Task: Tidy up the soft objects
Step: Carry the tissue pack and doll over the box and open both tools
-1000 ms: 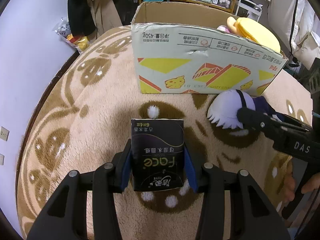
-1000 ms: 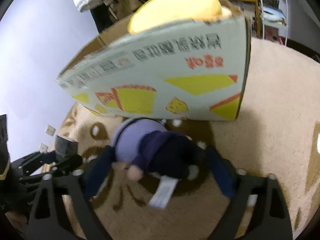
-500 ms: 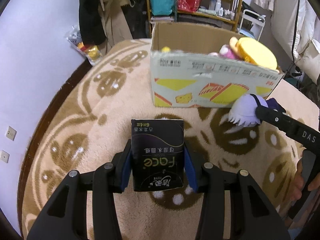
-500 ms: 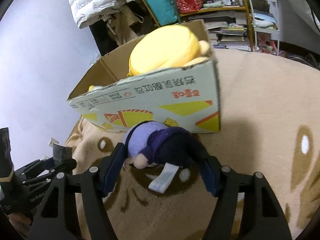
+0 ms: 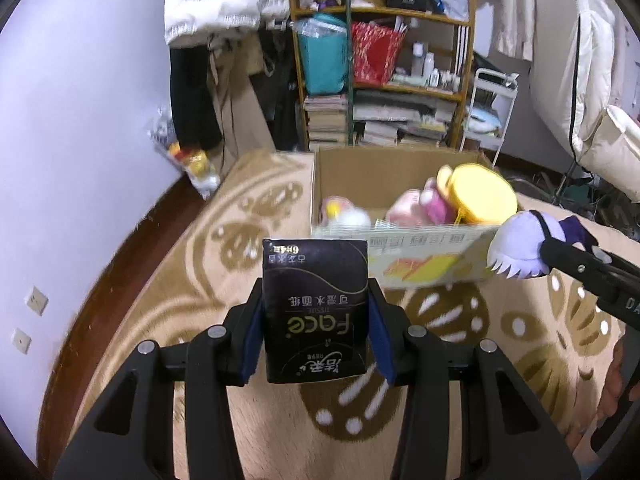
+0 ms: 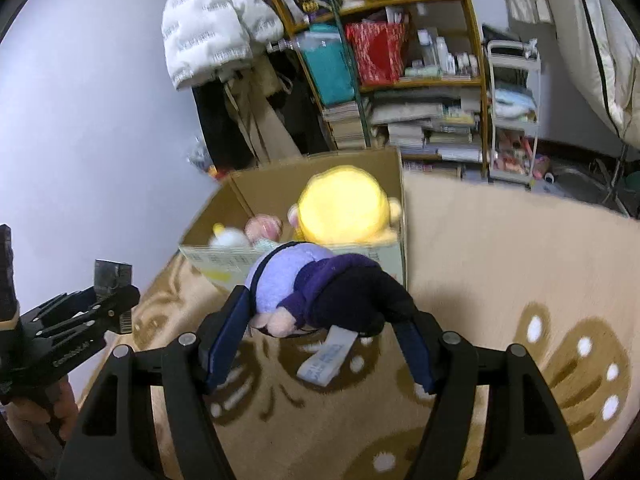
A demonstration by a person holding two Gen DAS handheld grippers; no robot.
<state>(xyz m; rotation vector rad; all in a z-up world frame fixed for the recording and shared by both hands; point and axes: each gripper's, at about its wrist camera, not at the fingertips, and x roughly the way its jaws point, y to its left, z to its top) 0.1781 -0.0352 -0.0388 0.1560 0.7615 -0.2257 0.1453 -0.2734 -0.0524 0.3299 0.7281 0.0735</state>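
My left gripper (image 5: 315, 322) is shut on a black tissue pack (image 5: 315, 308) and holds it in the air in front of the open cardboard box (image 5: 400, 160). My right gripper (image 6: 320, 320) is shut on a purple-and-black plush doll (image 6: 320, 292) with a white tag, raised near the box's front wall (image 6: 396, 256). The doll also shows in the left wrist view (image 5: 524, 248). Inside the box lie a yellow plush (image 6: 340, 204), a pink plush (image 5: 416, 208) and a small white-and-yellow toy (image 5: 344, 216).
A beige patterned rug (image 5: 200, 280) covers the floor. A cluttered wooden shelf (image 5: 380, 60) and hanging coats (image 5: 208, 60) stand behind the box. A white cart (image 6: 512, 120) is at the right. A lilac wall (image 5: 80, 120) is on the left.
Both grippers have risen with their loads, from rug level to above the box's rim, so the box's inside is now in view.
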